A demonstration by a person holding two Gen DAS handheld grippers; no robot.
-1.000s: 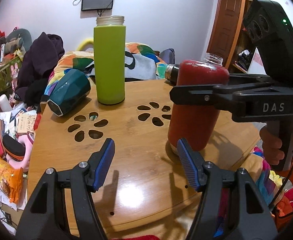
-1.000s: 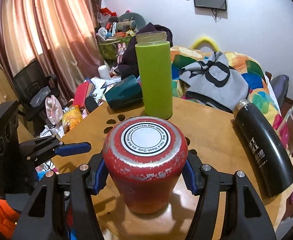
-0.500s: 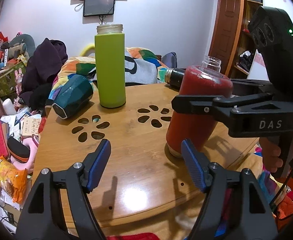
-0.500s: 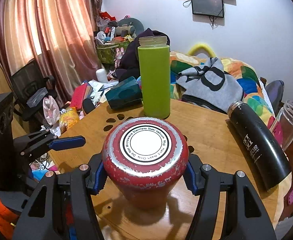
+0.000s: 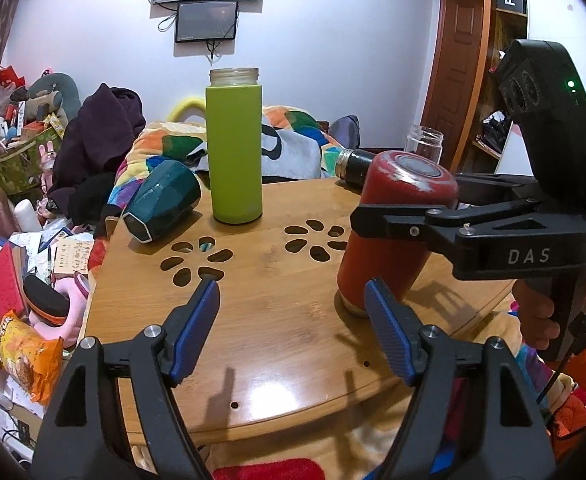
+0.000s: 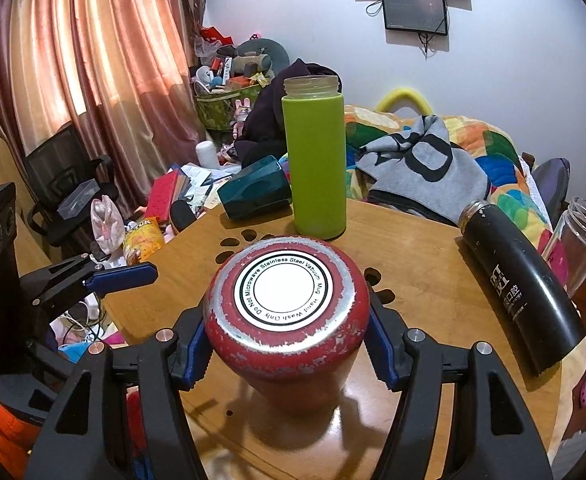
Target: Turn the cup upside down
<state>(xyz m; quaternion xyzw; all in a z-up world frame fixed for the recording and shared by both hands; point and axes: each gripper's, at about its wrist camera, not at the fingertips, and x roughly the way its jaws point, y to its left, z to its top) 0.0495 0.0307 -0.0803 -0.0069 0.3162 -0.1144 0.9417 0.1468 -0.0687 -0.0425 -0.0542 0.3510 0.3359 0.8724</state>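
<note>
Cluttered bedroom, round wooden counter (image 5: 277, 320) w/ flower-shaped cutouts.

Your right gripper (image 6: 287, 346) has its fingers pinching the red cup (image 6: 289, 320) on both sides; cup is base-up, mouth down on the counter, tilted a bit, near the front-right edge. Your left gripper (image 5: 291, 326) hovers just beside it, fingers spread wide, holding nothing. Behind: green bottle (image 5: 235, 152) upright mid-counter, teal cup (image 5: 161, 200) on its side by the left edge, black bottle (image 6: 517, 292) lying down, clear jar (image 6: 581, 240) at far right.
</note>
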